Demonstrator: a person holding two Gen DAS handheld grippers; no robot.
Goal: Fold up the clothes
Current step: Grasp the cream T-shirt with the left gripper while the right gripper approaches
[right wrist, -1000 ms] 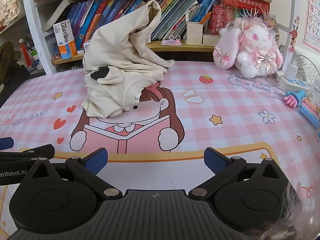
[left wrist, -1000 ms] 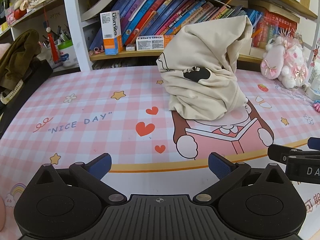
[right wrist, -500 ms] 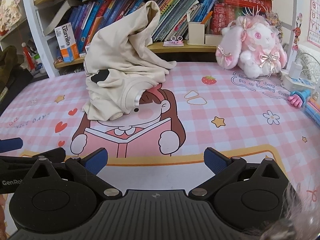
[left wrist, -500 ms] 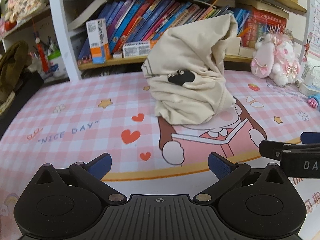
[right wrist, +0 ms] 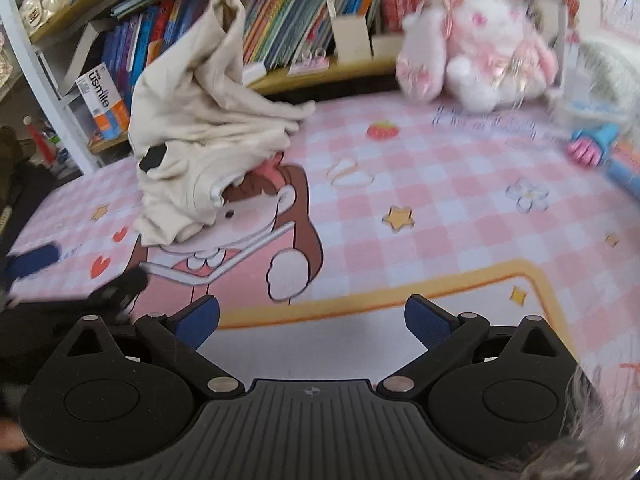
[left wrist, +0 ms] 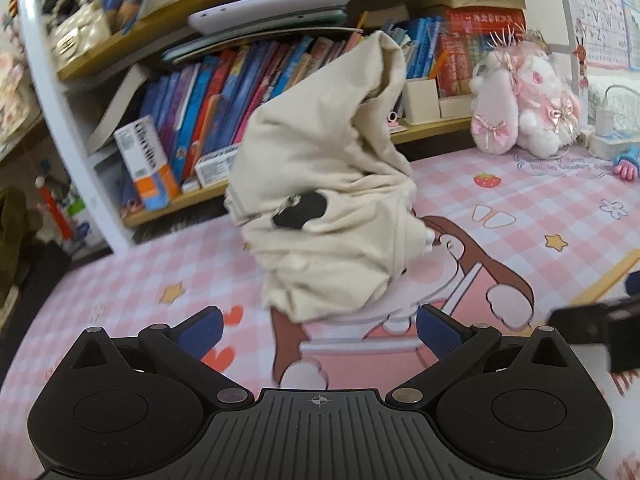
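Observation:
A cream garment [left wrist: 324,204] with a black print stands heaped in a peaked pile on the pink checked mat [left wrist: 520,208], leaning against the bookshelf behind it. In the left wrist view my left gripper [left wrist: 318,326] is open just in front of the pile's lower edge, with nothing between its blue pads. The right wrist view shows the same garment [right wrist: 200,132] at the far left; my right gripper [right wrist: 312,318] is open over the mat's near border, well short of the cloth. Each gripper shows at the edge of the other's view, blurred.
A bookshelf [left wrist: 280,76] full of books runs along the back. A pink and white plush rabbit [right wrist: 472,44] sits at the back right. A toothpaste box [right wrist: 104,100] stands on the low shelf. Small pink and blue items [right wrist: 596,148] lie at the right edge.
Both grippers have moved forward towards the garment and tilted; the left one has closed most of the gap to the pile. The garment has not moved. Both stay open.

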